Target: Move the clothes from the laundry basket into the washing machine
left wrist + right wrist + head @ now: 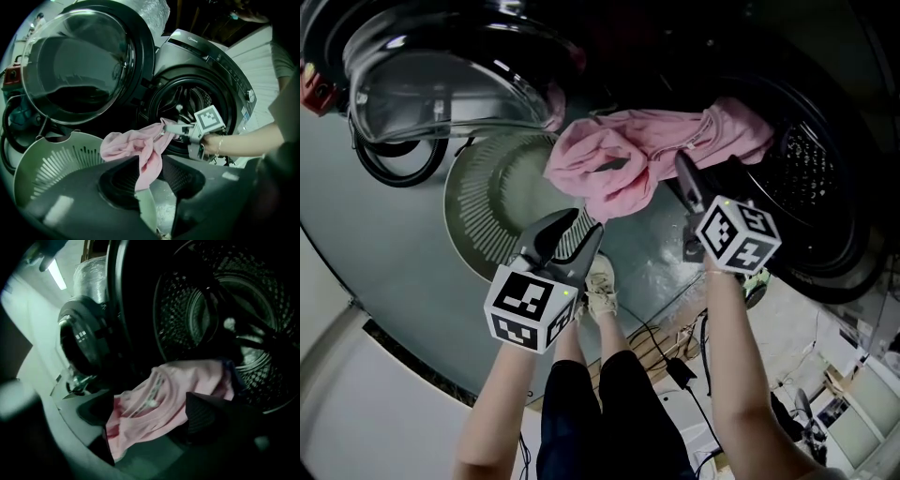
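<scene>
A pink garment (628, 159) hangs in front of the washing machine's open drum (811, 159), with one end at the drum's mouth. My right gripper (681, 167) reaches into it from below and is shut on it; in the right gripper view the pink garment (173, 390) fills the gap between the jaws, with the drum (225, 310) behind. My left gripper (584, 225) is open just under the garment's lower edge. In the left gripper view a tail of the garment (143, 168) dangles between its spread jaws. The pale green laundry basket (487, 206) below looks empty.
The round glass door (441, 84) stands swung open at the left, above the basket. A black hose (394, 169) loops beside it. The person's shoe (600, 286) and legs are under my grippers. Cables (675, 366) trail on the floor at lower right.
</scene>
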`<state>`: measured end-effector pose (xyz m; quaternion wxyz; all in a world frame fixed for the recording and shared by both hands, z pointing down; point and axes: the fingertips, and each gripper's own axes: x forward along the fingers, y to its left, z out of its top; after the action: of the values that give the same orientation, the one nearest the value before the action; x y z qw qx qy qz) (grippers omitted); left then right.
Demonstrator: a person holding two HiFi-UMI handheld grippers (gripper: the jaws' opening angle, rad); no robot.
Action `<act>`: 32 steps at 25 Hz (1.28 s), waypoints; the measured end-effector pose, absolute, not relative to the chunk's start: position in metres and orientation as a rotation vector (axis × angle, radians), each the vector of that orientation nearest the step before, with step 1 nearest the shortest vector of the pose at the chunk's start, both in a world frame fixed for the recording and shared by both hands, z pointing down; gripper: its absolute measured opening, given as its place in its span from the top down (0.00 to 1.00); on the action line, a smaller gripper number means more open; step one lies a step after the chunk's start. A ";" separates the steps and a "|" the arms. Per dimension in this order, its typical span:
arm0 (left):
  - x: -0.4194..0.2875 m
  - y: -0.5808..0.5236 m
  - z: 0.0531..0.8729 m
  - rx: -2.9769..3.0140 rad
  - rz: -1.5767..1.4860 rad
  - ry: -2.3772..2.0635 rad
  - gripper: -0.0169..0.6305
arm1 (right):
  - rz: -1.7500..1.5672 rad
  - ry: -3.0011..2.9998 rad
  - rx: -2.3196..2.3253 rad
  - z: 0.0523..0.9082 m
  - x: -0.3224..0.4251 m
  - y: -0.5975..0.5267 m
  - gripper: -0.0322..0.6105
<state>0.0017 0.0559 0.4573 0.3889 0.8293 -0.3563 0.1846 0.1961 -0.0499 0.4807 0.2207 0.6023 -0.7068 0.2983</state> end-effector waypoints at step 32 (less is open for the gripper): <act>0.003 0.054 0.445 2.096 0.346 -0.931 0.74 | 0.542 -1.649 2.012 0.444 0.288 -0.110 0.83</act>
<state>0.0030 0.0543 0.4446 0.3994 0.8285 -0.3680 0.1367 0.2877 -0.1099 0.4440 0.2397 0.7351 -0.6025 0.1979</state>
